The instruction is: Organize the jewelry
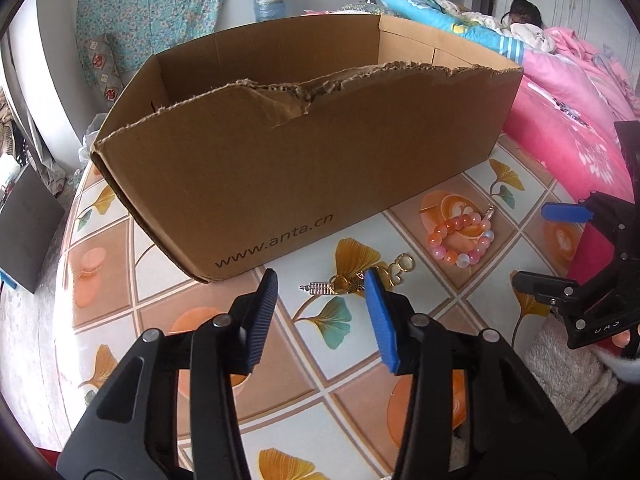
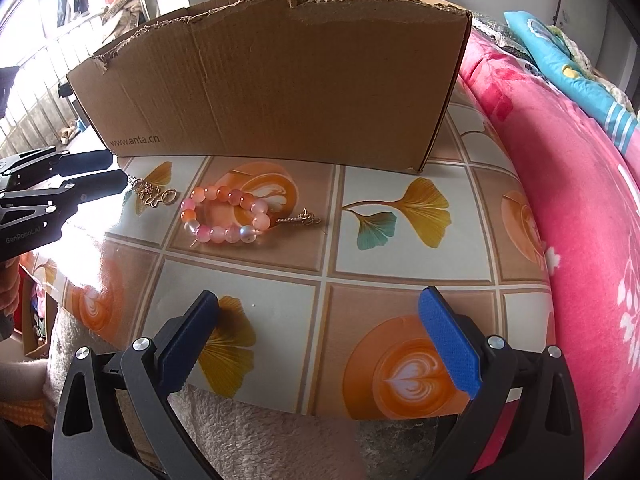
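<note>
A gold chain ornament [image 1: 348,282] [image 2: 154,194] with a small silver charm lies on the patterned tablecloth [image 1: 320,360]. My left gripper [image 1: 320,278] [image 2: 118,171] hovers over it, half open, its fingertips either side of the ornament and not pressing on it. To the right lies a pink and orange bead bracelet [image 1: 460,240] [image 2: 224,218], with a small gold key charm [image 1: 489,213] [image 2: 300,218] beside it. An open cardboard box [image 1: 280,168] [image 2: 280,92] with torn edges stands behind them. My right gripper [image 2: 320,300] [image 1: 536,246] is wide open near the table's front edge, with nothing between its fingers.
A pink quilt [image 2: 580,200] and blue bedding [image 2: 568,64] border the table on the right. A beige towel [image 2: 240,432] hangs over the front edge. A dark flat panel [image 1: 24,232] sits beyond the table's left edge. A water jug [image 1: 269,0] stands behind the box.
</note>
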Motion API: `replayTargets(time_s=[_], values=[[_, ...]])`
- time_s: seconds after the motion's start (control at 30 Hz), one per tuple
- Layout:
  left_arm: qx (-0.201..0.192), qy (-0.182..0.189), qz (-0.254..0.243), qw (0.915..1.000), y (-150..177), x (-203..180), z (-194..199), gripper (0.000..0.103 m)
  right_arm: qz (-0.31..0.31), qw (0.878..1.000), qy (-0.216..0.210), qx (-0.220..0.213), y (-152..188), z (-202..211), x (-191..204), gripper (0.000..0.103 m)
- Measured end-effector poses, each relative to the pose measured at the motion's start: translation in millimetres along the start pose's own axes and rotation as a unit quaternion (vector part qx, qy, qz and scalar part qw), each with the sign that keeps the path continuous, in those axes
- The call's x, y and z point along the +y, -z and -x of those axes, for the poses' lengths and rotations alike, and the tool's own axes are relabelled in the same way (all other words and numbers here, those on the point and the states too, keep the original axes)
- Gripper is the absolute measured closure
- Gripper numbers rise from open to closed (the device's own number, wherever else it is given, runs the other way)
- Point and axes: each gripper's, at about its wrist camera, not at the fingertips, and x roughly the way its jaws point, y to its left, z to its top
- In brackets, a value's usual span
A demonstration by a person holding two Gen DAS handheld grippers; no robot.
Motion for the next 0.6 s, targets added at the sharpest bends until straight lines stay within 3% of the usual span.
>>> replayTargets(time_s=[0.2, 0.4, 0.6], values=[[0.017, -0.011, -0.022, 0.9996, -1.5, 4.1, -12.8, 0.071, 0.002, 1.0, -0.002, 0.001, -3.0, -2.2, 0.5, 0.006], [0.017, 0.018, -0.028, 0.9993, -3.1, -0.3, -15.9, 0.079, 0.002, 1.0, -0.001, 0.0, -4.2, -3.7, 0.2, 0.006], [0.019, 0.052, -0.026, 0.9981, -3.0, 0.2, -10.4, 0.079, 0.002, 1.0, -0.002, 0.0, -4.3, -4.5, -0.8, 0.006]])
